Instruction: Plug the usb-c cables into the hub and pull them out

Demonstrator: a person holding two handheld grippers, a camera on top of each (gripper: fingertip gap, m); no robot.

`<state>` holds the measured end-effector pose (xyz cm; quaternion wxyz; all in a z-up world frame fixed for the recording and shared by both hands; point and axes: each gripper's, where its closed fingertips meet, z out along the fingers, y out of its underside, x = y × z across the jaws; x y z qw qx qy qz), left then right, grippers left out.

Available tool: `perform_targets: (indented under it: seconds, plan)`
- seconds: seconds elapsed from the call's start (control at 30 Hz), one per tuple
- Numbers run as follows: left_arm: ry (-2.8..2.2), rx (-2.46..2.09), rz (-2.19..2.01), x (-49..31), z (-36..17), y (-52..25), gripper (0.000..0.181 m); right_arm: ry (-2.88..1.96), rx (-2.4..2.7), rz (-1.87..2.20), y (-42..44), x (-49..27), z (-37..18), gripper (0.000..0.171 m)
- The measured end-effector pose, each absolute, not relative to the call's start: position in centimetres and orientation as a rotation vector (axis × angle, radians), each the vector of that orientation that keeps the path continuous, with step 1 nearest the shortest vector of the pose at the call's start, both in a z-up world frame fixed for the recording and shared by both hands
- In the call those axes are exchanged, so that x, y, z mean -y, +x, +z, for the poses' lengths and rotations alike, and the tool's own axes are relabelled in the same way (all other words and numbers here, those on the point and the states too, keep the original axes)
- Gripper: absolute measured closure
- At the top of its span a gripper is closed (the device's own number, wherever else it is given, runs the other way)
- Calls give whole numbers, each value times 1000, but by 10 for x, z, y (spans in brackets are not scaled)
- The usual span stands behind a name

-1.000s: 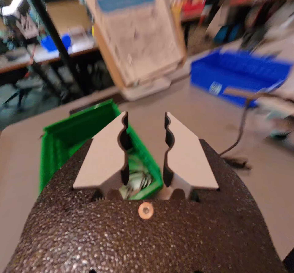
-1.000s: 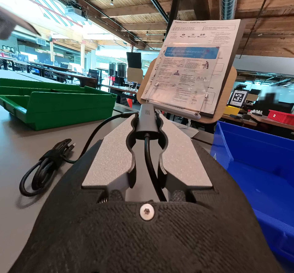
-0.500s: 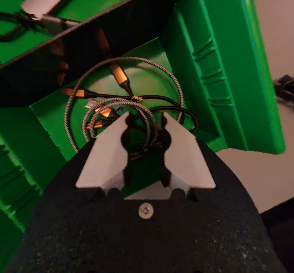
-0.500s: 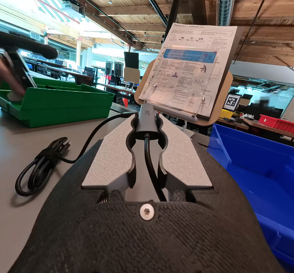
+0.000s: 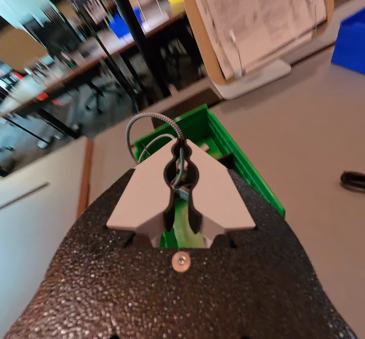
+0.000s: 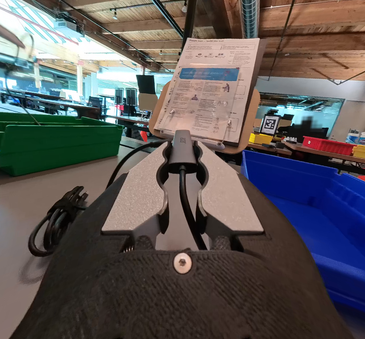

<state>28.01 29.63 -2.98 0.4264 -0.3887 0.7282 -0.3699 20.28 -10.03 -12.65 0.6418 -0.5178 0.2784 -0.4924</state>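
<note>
My left gripper (image 5: 180, 142) is shut on a grey braided usb-c cable (image 5: 138, 120) and holds it above the green bin (image 5: 223, 146). The cable loops up past the fingertips, and a plug end (image 5: 182, 192) hangs between the fingers. My right gripper (image 6: 181, 142) is shut on the dark grey hub (image 6: 182, 151) and holds it above the table. The hub's own black cable (image 6: 185, 201) runs back between the fingers. A second black cable leaves the hub's far end to a tied bundle (image 6: 57, 221) on the table at left.
The green bin also shows in the right wrist view (image 6: 59, 142) at the left. A blue bin (image 6: 316, 211) stands at the right. A stand with printed sheets (image 6: 207, 96) rises at the table's far edge. The grey table (image 5: 296, 151) lies between them.
My left gripper reached down into the green bin, closed on the braided cable and lifted it out. The right gripper kept hold of the hub and barely moved.
</note>
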Motion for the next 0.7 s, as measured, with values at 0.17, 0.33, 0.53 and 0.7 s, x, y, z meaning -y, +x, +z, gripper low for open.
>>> perform_targets:
  seconds: [0.17,0.33,0.53,0.7]
  plan:
    - [-770,-1680,-1135,-260,57,259,181,-1168,-647,-1152,203,106,-125,149]
    - [-518,-1564,-1375,-201,137,217,181,-1149,-665,-1173,204,117,-124,149]
    - [-299,-1508,-1408,-141,207,189,181,-1121,-697,-1181,205,133,-123,149]
    - [-161,-1415,-1342,-107,265,179,181,-1104,-717,-1182,206,142,-122,149]
